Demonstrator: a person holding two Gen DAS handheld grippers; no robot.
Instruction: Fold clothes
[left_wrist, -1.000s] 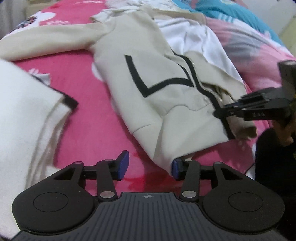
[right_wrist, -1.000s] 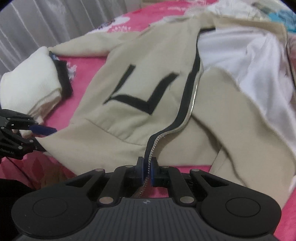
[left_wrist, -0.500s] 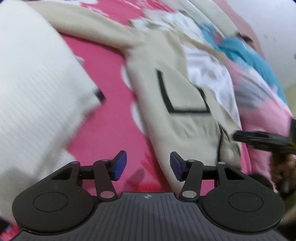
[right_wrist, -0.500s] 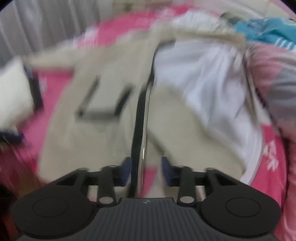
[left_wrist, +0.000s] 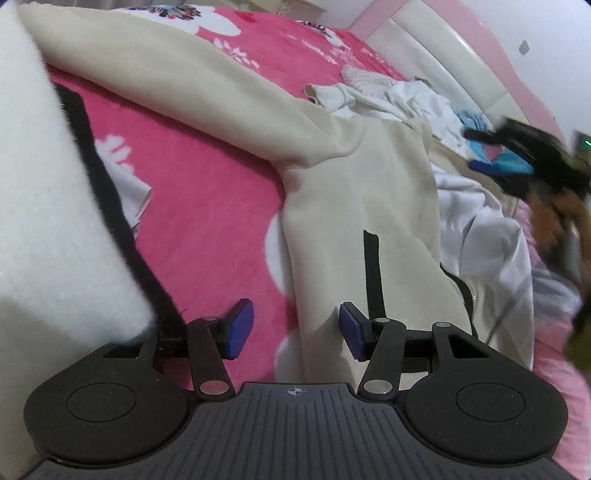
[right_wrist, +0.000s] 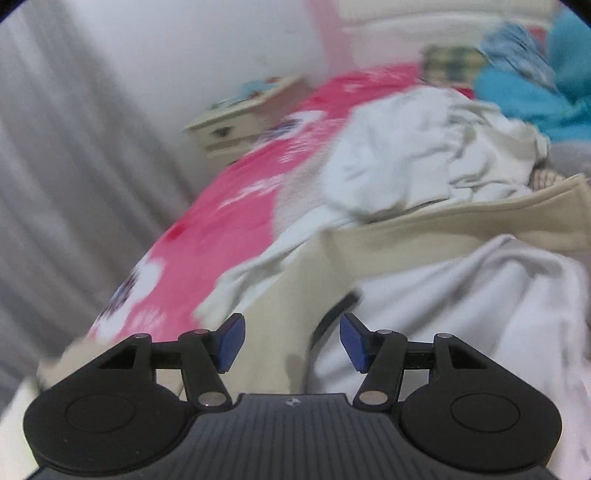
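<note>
A cream zip jacket (left_wrist: 354, 192) with black stripes and a white lining lies spread on the pink bedspread (left_wrist: 199, 192); one sleeve runs up to the left. My left gripper (left_wrist: 295, 328) hangs open over the jacket's side edge, nothing between its blue pads. In the right wrist view, blurred, the jacket's collar area (right_wrist: 295, 295) and white lining (right_wrist: 461, 314) lie below my right gripper (right_wrist: 291, 341), whose jaws are opening and hold nothing. The right gripper (left_wrist: 517, 147) also shows blurred at the far right of the left wrist view.
A folded white garment with black trim (left_wrist: 55, 229) lies at the left. A pile of white clothes (right_wrist: 424, 147) and blue fabric (right_wrist: 524, 96) sit near the headboard (left_wrist: 443, 59). A bedside table (right_wrist: 243, 118) and grey curtain (right_wrist: 74, 147) stand beyond the bed.
My right gripper let go of the jacket's zipper edge, opened, and swept up toward the collar. My left gripper moved along the jacket's side and rolled, staying open.
</note>
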